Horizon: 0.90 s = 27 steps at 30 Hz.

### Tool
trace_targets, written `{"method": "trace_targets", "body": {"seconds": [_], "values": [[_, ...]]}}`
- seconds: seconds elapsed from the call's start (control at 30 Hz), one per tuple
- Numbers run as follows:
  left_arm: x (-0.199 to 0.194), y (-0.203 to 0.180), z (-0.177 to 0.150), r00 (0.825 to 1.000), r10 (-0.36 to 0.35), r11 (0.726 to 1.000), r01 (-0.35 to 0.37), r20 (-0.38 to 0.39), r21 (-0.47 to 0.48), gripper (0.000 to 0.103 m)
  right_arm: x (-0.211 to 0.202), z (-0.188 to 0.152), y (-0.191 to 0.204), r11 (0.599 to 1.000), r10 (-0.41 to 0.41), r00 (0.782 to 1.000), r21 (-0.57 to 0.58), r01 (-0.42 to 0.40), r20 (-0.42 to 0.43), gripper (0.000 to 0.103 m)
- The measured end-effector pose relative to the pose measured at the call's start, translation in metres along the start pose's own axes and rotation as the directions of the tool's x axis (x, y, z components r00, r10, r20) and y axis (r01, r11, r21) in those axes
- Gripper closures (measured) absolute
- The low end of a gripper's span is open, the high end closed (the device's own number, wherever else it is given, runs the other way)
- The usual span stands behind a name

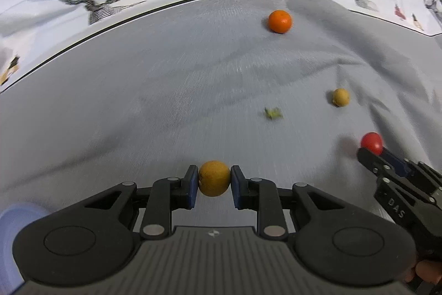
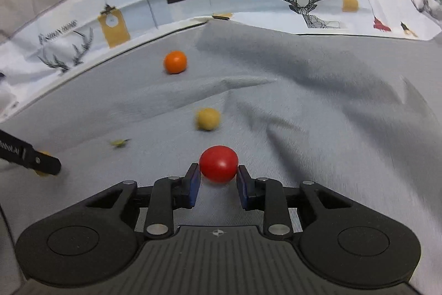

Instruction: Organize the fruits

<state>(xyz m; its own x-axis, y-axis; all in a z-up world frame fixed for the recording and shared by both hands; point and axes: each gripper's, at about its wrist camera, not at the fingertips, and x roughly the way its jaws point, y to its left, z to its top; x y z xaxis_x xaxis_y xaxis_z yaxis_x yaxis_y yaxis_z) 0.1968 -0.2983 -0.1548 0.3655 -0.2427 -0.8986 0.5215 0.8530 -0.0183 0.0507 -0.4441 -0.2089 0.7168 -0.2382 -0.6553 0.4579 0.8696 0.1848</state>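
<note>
Tongs both clamp round fruit: left tongs (image 1: 214, 181) a firm longan (image 1: 214, 178), right tongs (image 2: 218, 179) a slippery, squashable tomato (image 2: 218, 163), each gripped mid-frame at its widest girth.

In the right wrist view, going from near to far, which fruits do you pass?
Red fruit in the right tool → pale yellow fruit → orange.

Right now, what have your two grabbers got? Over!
Left gripper shut on yellow-brown fruit. Right gripper shut on red fruit. Orange and small yellow fruit loose on grey cloth. Nothing blocking. Over.
</note>
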Motion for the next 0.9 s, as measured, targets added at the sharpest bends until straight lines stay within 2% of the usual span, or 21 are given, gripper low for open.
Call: {"method": "trace_targets", "body": {"seconds": [0.27,0.5,0.73,0.9], "values": [[-0.079,0.027,-0.051,1.000,0.013,0.998,-0.013,-0.007,-0.055,0.075,-0.068,-0.007,0.044,0.995,0.096,0.995,0.000,-0.096,-0.011,0.073],[-0.147,0.056,-0.098,0.998,0.062,0.995,-0.060,0.023,-0.084,0.075,-0.130,-0.012,0.085,0.978,0.207,0.978,-0.033,-0.206,0.005,0.073],[-0.201,0.087,-0.141,0.994,0.086,0.987,-0.077,0.060,-0.140,0.075,-0.182,-0.026,0.122,0.956,0.286,0.958,-0.057,-0.286,-0.009,0.073],[-0.229,0.105,-0.168,0.992,0.092,0.983,-0.076,0.087,-0.168,0.075,-0.212,-0.036,0.145,0.945,0.314,0.950,-0.095,-0.312,-0.003,0.073]]}}
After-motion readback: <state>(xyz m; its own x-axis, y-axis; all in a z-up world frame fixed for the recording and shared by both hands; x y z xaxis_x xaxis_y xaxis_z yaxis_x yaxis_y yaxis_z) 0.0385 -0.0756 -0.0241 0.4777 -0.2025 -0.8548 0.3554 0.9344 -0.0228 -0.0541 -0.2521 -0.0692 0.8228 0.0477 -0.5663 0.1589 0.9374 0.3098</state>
